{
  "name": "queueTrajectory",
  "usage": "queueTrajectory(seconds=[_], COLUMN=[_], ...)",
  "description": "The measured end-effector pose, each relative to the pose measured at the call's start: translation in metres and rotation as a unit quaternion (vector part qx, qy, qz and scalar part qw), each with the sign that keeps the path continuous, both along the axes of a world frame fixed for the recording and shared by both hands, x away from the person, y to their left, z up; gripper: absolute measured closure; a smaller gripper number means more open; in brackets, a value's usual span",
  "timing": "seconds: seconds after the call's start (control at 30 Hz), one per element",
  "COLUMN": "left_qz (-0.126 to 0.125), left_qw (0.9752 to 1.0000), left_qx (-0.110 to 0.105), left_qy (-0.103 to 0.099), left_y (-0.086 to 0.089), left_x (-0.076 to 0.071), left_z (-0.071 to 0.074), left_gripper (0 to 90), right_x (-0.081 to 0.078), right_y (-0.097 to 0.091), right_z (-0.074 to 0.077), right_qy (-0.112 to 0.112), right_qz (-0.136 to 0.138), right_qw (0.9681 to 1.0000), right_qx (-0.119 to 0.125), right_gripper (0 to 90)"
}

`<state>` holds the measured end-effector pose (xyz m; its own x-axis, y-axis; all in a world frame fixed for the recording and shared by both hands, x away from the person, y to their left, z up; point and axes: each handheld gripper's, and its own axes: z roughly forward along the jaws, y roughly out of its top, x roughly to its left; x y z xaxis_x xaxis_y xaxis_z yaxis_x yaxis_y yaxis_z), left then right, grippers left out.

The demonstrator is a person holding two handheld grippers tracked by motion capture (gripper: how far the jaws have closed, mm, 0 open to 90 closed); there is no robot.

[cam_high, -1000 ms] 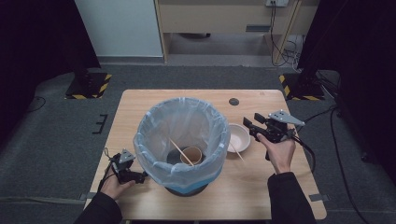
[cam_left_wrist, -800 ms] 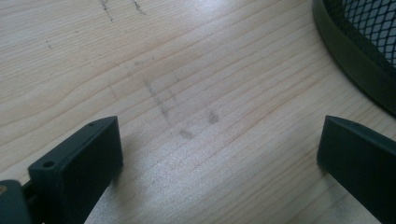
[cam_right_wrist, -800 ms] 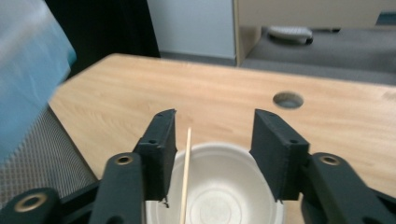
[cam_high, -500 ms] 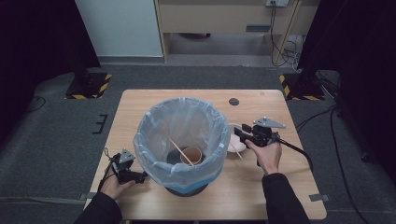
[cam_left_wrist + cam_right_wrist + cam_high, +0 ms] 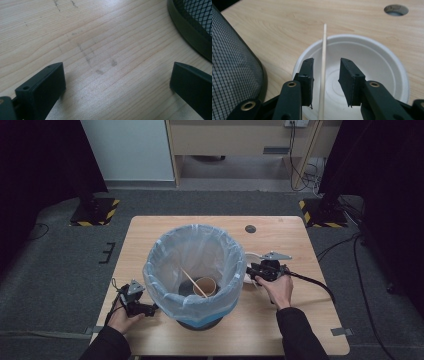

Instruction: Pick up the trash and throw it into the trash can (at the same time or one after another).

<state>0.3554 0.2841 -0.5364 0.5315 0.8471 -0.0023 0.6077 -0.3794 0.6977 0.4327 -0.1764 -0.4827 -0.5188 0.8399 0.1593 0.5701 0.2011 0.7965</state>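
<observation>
Near the table's front-left corner, the left gripper rests, jaws wide apart. The bin stands mid-table. Right of it, the right gripper, jaws just closing, straddles a stick over the bowl, not yet pinching.

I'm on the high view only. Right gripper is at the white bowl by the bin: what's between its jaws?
Observer: A wooden stick lying across the white bowl; the right gripper has just been closing around it, gaps still show.
Operator: And the left gripper?
Observer: Left gripper open, bare table between its jaws.
Operator: Near the bin?
Observer: The bin, its dark base rim and mesh wall, sits just beyond one jaw.
</observation>
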Motion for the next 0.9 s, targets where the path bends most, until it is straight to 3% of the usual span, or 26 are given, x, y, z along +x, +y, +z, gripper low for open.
queueTrajectory(seconds=[0.3, 0.47, 0.6, 0.9], left_qz=[0.000, 0.000, 0.000, 0.000], left_qw=[1.0000, 1.0000, 1.0000, 1.0000], left_qx=[0.000, 0.000, 0.000, 0.000], left_qy=[0.000, 0.000, 0.000, 0.000], left_y=[0.000, 0.000, 0.000, 0.000], left_x=[0.000, 0.000, 0.000, 0.000], left_z=[0.000, 0.000, 0.000, 0.000], left_gripper=[0.0, 0.0, 0.0, 0.0], right_x=[0.001, 0.001, 0.001, 0.001], right_y=[0.005, 0.007, 0.007, 0.004], right_z=[-0.010, -0.015, -0.016, -0.009], right_qy=[0.033, 0.049, 0.052, 0.046], right_qz=[0.011, 0.014, 0.013, 0.007], right_qw=[0.9990, 0.9977, 0.9974, 0.9982], right_qx=[-0.029, -0.045, -0.047, -0.037], right_gripper=[70.2, 78.6, 85.4, 85.7])
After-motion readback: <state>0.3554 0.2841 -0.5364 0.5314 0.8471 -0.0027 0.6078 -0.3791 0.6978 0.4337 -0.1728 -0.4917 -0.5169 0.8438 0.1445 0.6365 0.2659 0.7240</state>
